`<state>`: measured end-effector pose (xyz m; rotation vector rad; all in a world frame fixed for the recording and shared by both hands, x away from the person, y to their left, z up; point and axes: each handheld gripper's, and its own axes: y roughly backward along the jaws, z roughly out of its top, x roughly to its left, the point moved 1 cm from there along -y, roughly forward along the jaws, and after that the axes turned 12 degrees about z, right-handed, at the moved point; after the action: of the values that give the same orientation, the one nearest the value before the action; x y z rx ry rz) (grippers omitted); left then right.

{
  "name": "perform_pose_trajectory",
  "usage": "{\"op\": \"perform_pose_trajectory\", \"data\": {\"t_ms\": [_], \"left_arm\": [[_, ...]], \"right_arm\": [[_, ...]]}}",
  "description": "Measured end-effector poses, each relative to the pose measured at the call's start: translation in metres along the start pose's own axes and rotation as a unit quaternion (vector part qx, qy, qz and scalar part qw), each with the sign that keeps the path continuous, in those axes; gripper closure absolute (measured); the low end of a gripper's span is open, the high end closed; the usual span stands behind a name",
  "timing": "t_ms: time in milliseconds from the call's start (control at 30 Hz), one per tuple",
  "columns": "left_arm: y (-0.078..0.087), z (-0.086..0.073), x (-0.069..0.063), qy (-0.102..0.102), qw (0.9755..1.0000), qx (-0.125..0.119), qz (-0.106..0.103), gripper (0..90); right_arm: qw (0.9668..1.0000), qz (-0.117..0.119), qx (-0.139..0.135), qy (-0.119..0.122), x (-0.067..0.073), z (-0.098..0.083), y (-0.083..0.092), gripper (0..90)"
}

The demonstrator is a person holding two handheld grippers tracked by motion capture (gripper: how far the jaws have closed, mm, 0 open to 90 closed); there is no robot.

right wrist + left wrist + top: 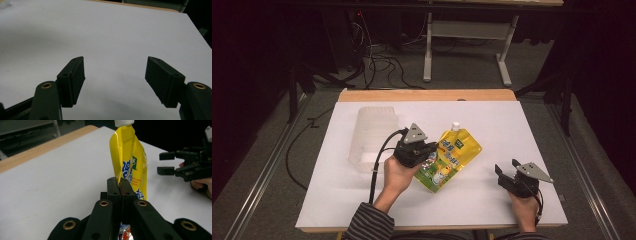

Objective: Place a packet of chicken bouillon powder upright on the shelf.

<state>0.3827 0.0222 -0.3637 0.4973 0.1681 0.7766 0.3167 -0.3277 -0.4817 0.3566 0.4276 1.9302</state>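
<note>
A yellow spouted drink pouch [452,152] with a white cap is lifted off the white table, its cap end pointing away from me. My left gripper [427,152] is shut on the pouch's left edge. In the left gripper view the jaws press together on the pouch [130,162], which rises above them. My right gripper [507,172] stands open near the table's front right, apart from the pouch. In the right gripper view its fingers [72,80] are wide apart over bare table. The left gripper view also catches the right gripper [166,163] off to the right.
A clear plastic container [372,135] stands on the table's left half, just left of my left hand. The white table [492,120] has a wooden far edge. Beyond it are a desk frame and cables on the floor.
</note>
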Motion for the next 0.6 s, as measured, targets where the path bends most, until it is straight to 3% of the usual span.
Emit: {"op": "perform_pose_trajectory", "data": {"t_ms": [233, 467, 600], "left_arm": [[0.023, 0.003, 0.016, 0.016, 0.9993, -0.030, 0.014, 89.4], [0.053, 0.000, 0.042, 0.046, 0.9965, -0.056, 0.042, 89.3], [0.061, -0.001, 0.050, 0.053, 0.9952, -0.062, 0.055, 89.3]], "right_arm": [[1.0000, -0.002, 0.001, 0.002, 0.000, 0.000, 0.000, 32.1], [1.0000, -0.001, 0.002, 0.005, 0.000, 0.000, 0.000, 32.1], [1.0000, -0.001, 0.000, 0.004, 0.000, 0.000, 0.000, 32.0]]}}
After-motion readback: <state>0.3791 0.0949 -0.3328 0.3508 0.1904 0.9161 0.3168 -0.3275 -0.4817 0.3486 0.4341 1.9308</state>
